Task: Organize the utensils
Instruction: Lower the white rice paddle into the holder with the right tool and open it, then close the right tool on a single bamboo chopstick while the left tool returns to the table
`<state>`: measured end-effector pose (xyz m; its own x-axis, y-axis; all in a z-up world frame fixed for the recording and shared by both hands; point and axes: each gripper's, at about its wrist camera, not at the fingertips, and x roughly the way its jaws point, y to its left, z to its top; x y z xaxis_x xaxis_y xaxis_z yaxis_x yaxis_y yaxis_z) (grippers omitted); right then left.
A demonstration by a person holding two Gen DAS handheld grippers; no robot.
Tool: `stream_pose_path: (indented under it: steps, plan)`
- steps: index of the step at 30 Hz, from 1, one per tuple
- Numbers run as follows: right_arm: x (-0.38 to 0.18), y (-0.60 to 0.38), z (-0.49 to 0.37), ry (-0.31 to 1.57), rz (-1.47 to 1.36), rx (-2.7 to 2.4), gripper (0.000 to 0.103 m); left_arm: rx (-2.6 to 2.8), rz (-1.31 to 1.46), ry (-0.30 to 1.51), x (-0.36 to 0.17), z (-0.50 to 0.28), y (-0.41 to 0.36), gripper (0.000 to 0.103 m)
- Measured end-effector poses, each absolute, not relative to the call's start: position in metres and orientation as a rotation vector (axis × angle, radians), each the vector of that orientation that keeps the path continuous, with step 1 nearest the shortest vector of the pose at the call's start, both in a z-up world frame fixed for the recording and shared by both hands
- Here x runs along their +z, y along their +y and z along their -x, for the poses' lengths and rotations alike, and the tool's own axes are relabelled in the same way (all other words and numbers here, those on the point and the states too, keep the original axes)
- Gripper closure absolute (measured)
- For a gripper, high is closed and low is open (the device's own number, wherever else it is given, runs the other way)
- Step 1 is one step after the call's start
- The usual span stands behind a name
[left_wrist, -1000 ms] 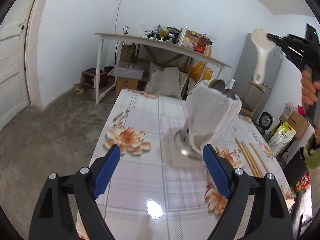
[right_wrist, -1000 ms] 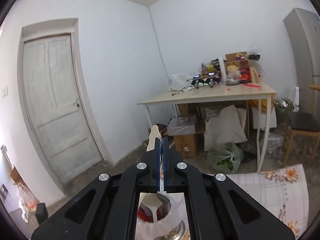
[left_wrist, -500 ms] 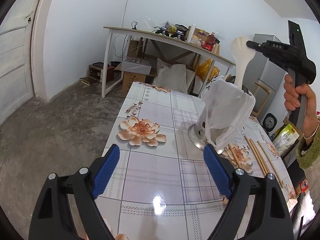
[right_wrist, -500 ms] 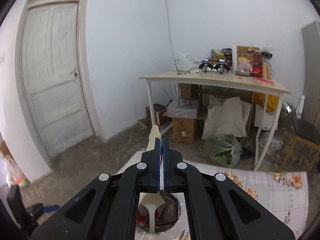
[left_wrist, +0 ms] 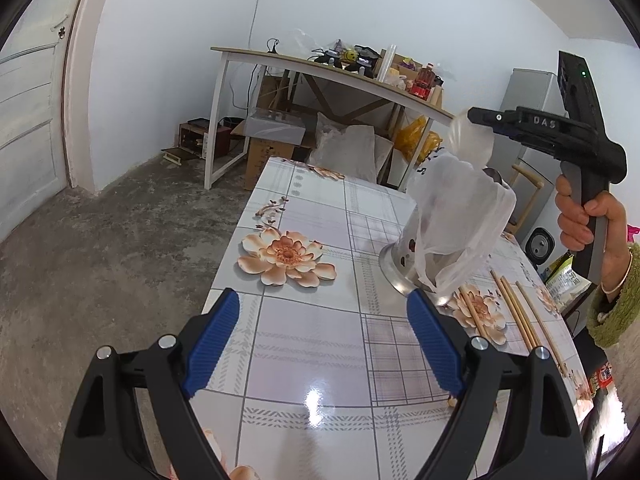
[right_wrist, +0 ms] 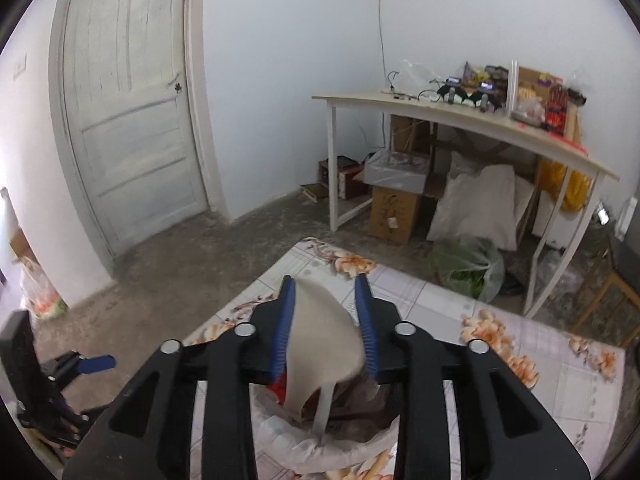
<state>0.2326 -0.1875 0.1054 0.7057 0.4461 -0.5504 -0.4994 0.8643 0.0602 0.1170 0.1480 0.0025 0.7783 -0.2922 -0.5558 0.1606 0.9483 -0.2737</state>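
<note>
A perforated metal utensil holder, wrapped in a white plastic bag, stands on the floral table. My right gripper hovers just over its mouth, held by a person's hand. Its jaws are opening, and a white flat spoon hangs tilted and blurred between the pads, handle down into the holder. The right gripper no longer clamps the spoon. My left gripper stands open low over the near table with nothing between its fingers. Wooden chopsticks lie right of the holder.
A cluttered wooden desk stands at the back wall, with boxes and sacks beneath it. A white door is at the left. A grey fridge and a stool stand beyond the table's right side.
My right gripper has come down onto the holder's mouth and its jaws have parted. The spoon, clamped edge-on before, now hangs loose and tilted. The left gripper has hardly moved.
</note>
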Motion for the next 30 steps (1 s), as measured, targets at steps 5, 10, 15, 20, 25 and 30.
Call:
stream_pose_path:
  steps: [5,10,15,20,25,30]
  plan:
    - [0.109,-0.198,-0.237,0.617,0.014,0.555,0.070,-0.258,0.215,0.638,0.003,-0.117,0.142,0.020]
    - [0.115,-0.211,-0.240,0.616,-0.083,0.590,0.069,-0.266,0.213,0.642,0.004,-0.117,0.139,0.019]
    - [0.129,-0.232,-0.226,0.579,-0.148,0.597,0.062,-0.276,0.207,0.645,0.006,-0.115,0.134,0.019]
    - [0.136,-0.261,-0.192,0.540,-0.197,0.575,0.051,-0.293,0.198,0.648,0.008,-0.111,0.124,0.018]
    - [0.126,-0.292,-0.152,0.536,-0.201,0.476,0.045,-0.322,0.180,0.655,0.010,-0.107,0.110,0.016]
    - [0.085,-0.331,-0.111,0.612,-0.249,0.306,0.044,-0.372,0.153,0.675,0.008,-0.104,0.088,0.014]
